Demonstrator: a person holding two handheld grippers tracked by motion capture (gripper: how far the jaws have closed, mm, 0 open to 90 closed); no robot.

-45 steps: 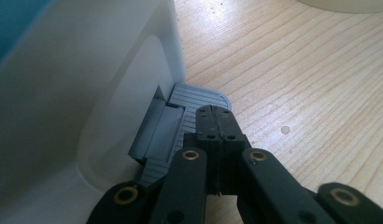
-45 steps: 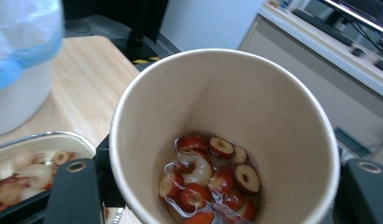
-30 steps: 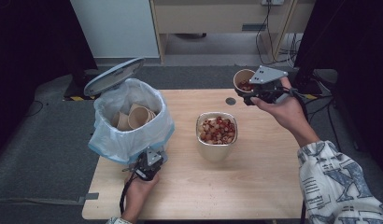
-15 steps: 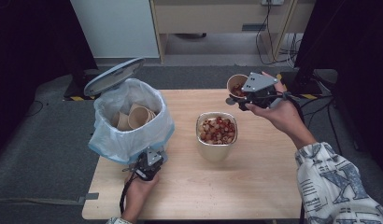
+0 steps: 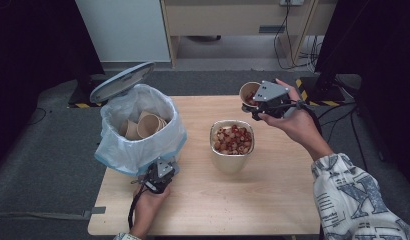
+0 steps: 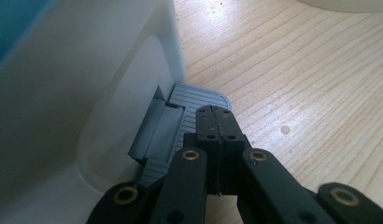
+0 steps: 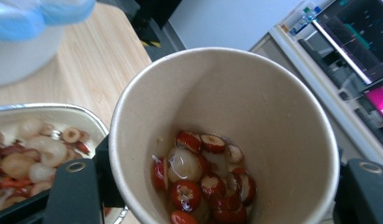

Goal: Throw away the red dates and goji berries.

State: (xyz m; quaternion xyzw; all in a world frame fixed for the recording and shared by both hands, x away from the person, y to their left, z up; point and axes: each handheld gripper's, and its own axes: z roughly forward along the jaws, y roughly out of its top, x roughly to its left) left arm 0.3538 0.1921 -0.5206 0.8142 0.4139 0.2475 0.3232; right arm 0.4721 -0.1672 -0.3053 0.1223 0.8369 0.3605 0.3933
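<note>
My right gripper (image 5: 249, 102) clamps a paper cup (image 7: 224, 135) of fruit pieces above the worktop (image 5: 273, 200), beside the bowl (image 5: 232, 159). My left gripper (image 6: 216, 122), closed, presses the bin's pedal (image 6: 192, 100).

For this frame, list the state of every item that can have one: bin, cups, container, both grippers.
Pedal bin: lid up, bag-lined, paper cups inside.
Bin pedal: pressed under the left gripper's tip.
Left gripper: fingers shut, empty.
Right gripper: shut on the paper cup.
Paper cup: held off the table, tilted, fruit pieces in the bottom.
Foil container: on the table, uncovered, full of fruit pieces.
</note>
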